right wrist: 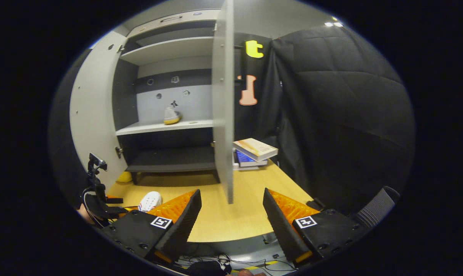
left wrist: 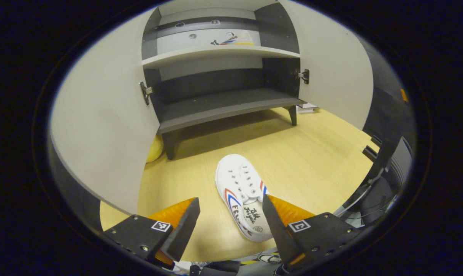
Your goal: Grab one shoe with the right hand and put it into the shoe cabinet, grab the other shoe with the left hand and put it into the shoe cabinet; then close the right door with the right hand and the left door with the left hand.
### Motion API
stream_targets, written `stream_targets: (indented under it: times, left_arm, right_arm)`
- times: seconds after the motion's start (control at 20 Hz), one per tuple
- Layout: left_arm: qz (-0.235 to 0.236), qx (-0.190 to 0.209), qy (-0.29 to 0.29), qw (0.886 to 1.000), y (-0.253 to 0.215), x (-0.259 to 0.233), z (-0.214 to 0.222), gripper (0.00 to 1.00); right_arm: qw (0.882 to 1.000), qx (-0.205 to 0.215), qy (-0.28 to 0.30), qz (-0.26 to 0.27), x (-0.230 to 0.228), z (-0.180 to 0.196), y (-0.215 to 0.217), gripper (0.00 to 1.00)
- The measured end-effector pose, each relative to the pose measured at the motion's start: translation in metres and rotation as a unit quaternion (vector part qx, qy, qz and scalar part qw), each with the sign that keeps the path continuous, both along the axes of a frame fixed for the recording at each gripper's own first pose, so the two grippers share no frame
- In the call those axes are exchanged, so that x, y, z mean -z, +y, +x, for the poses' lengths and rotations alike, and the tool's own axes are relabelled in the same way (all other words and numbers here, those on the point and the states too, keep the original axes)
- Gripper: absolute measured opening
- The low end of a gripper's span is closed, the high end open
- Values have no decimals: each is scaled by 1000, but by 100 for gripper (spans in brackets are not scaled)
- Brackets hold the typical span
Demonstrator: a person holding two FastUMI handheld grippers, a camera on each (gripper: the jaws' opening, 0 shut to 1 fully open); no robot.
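In the left gripper view the left tool [left wrist: 231, 222] stood open at the bottom of the frame, its fingers wide apart, above a white shoe [left wrist: 242, 195] lying on the tabletop [left wrist: 316, 161] at lower centre (not gripped). The shoe cabinet [left wrist: 220, 96] filled the upper centre with both doors swung open, and the other shoe [left wrist: 231, 39] sat on its upper shelf. In the right gripper view the right tool [right wrist: 231, 218] was open and empty, the right door [right wrist: 224, 103] edge-on at centre, books [right wrist: 254, 153] stacked just right of it

left gripper [left wrist: 231, 218] spread wide, right gripper [right wrist: 231, 214] likewise spread
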State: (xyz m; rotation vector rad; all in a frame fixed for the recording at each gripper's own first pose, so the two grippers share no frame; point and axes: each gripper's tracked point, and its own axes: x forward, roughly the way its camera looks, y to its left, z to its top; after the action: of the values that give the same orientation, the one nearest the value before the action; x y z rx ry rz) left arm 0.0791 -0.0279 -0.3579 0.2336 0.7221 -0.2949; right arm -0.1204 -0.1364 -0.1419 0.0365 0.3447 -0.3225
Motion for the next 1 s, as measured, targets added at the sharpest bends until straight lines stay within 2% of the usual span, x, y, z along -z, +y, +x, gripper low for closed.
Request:
stream_targets:
  times: [0.05, 0.25, 0.35, 0.45, 0.5, 0.55, 0.65, 0.7, 0.8, 0.85, 0.9, 1.0]
  left_arm:
    - [0, 2, 5, 1000, 0, 5, 5, 94]
    - [1, 6, 45, 999, 1, 32, 14, 92]
    - [8, 9, 66, 998, 4, 48, 13, 92]
    - [10, 8, 88, 996, 5, 64, 11, 92]
    - [4, 9, 100, 995, 3, 69, 9, 78]
    - [4, 13, 105, 994, 3, 69, 9, 70]
    - [-3, 27, 130, 991, 1, 72, 3, 69]
    - [-26, 25, 137, 990, -6, 70, 2, 68]
    - [-44, 8, 156, 987, -5, 74, 2, 43]
    - [-47, 3, 164, 985, -5, 76, 2, 46]
    - [-46, 1, 169, 985, -5, 75, 4, 43]
    - [-38, -7, 177, 983, -5, 76, 3, 44]
  right_arm:
    - [1000, 26, -1, -4, -1, -11, -18, 100]
    - [993, 115, -12, -22, -15, -47, -79, 97]
    - [989, 147, -23, -27, -24, -60, -99, 96]
    - [985, 170, -28, -28, -28, -68, -114, 100]
    - [983, 178, -26, -27, -26, -68, -119, 96]
    - [982, 184, -24, -31, -25, -67, -124, 100]
    - [979, 198, -16, -53, -26, -64, -139, 100]
    - [977, 206, -14, -61, -28, -61, -147, 96]
    - [976, 210, -21, -57, -36, -51, -159, 100]
    - [975, 212, -25, -56, -39, -42, -168, 100]
    - [975, 213, -28, -57, -40, -33, -175, 100]
    - [976, 212, -27, -50, -39, -13, -182, 97]
